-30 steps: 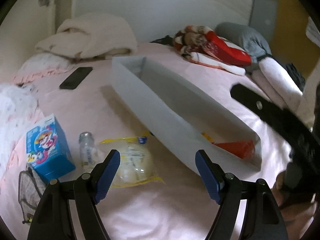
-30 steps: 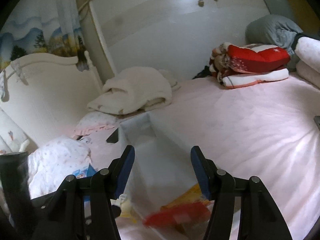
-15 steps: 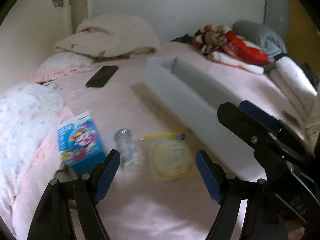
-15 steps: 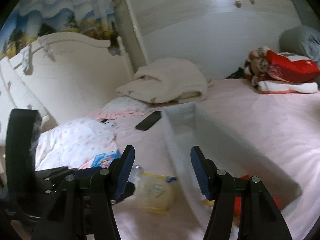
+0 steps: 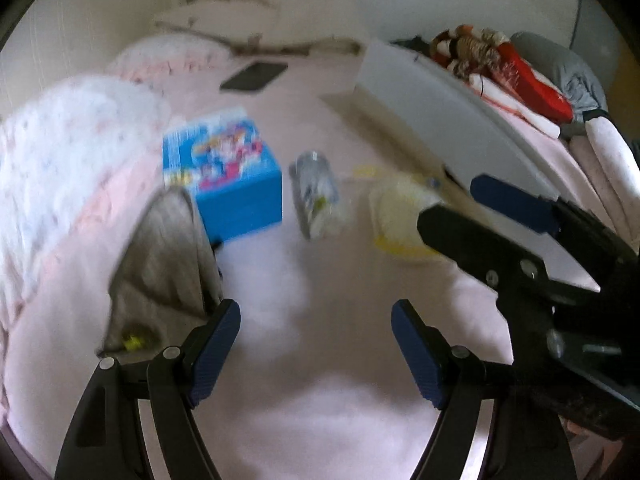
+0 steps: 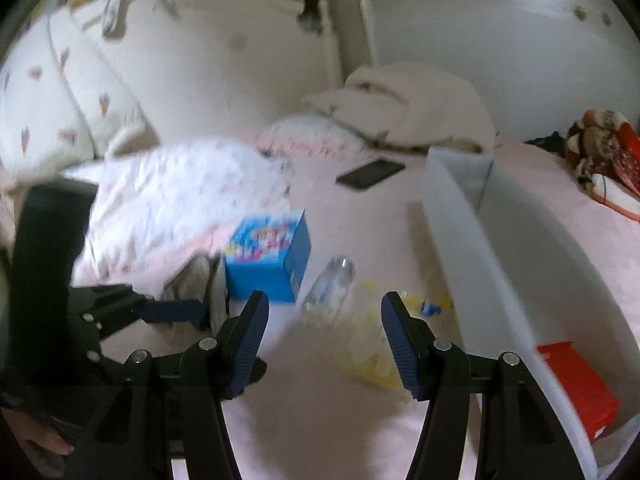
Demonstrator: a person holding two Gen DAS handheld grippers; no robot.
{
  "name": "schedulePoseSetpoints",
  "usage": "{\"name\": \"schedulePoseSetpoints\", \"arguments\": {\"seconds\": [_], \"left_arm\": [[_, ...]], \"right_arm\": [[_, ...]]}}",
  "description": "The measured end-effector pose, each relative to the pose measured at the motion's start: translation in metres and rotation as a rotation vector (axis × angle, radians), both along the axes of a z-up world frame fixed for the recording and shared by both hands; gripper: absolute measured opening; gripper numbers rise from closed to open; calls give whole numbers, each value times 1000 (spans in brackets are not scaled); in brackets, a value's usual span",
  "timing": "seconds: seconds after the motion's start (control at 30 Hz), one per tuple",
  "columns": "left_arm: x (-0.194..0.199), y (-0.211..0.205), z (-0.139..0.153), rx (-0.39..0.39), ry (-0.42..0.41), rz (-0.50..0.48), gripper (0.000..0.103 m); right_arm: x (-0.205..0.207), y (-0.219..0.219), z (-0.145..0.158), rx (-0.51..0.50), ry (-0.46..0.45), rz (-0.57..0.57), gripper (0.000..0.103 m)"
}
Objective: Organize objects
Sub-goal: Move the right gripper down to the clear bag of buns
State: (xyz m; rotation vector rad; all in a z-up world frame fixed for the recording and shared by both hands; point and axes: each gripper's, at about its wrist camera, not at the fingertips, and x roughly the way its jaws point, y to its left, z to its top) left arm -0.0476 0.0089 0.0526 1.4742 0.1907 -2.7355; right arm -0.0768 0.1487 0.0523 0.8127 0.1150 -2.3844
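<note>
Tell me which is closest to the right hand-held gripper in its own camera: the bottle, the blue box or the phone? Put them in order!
From the right hand-held gripper:
1. Bottle, lying just ahead between the fingers.
2. Blue box, a bit farther, to the left.
3. Phone, far back on the bed, near the bin's end.

L gripper point(image 5: 316, 344) angled steeply down over the pink bedsheet point(image 5: 320, 400), jaws apart, nothing btwn the blue pads point(image 5: 216, 348), not touching the sheet as far as I can tell. R gripper point(image 6: 324, 340) also over the sheet, tilted down less steeply, jaws apart and empty, pads point(image 6: 248, 340) clear of anything. Seen from the L cam, the R gripper comes in from the right side, above the sheet, close beside the L one. From the R cam, the L gripper sits low at left over the sheet. Bit of a hand point(image 6: 48, 440) shows at the bottom-left edge, blurry.
</note>
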Motion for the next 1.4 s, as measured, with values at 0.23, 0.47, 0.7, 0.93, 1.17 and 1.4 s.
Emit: {"name": "schedulePoseSetpoints", "arguments": {"seconds": [0.23,0.47,0.7,0.93,1.17,1.4], "left_arm": [[5,2,-13,-83,-21,-39,76],[13,7,-20,-114,-47,-61,76],[6,-10,-38,55,-127,-4,76],[10,-13,-38,82,-106,18,77],[13,5,-42,-57,-97,-20,78],[12,-3,-41,-30,-94,-15,78]], "right_arm": [[-12,-6,-28,109,-92,-16,59],[-18,-17,-45,235,-117,9,60],[-20,-16,-48,261,-102,15,65],[-28,-5,-31,145,-75,-64,65],[-47,-15,-77,289,-234,-127,79],[-61,3,-66,74,-346,-137,22]]}}
